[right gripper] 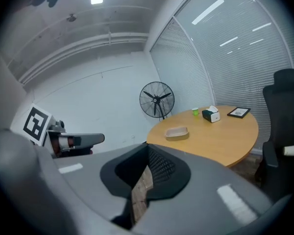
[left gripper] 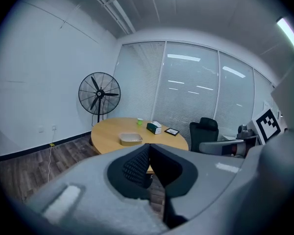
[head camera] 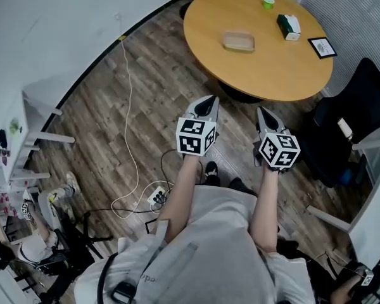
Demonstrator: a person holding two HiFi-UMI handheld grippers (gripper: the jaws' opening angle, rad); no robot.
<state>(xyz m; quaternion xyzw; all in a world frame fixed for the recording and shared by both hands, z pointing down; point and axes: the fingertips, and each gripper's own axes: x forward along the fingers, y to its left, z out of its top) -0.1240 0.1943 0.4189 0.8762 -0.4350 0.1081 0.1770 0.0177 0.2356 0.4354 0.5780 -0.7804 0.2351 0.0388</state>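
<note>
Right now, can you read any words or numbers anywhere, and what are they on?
No text reads clearly.
Cubes on the left tool and right tool: black-and-white square patterns, no words.
Framed card on the round table: print too small.
Green-and-white box: print too small.
Person's shirt: small letters, too blurred.
</note>
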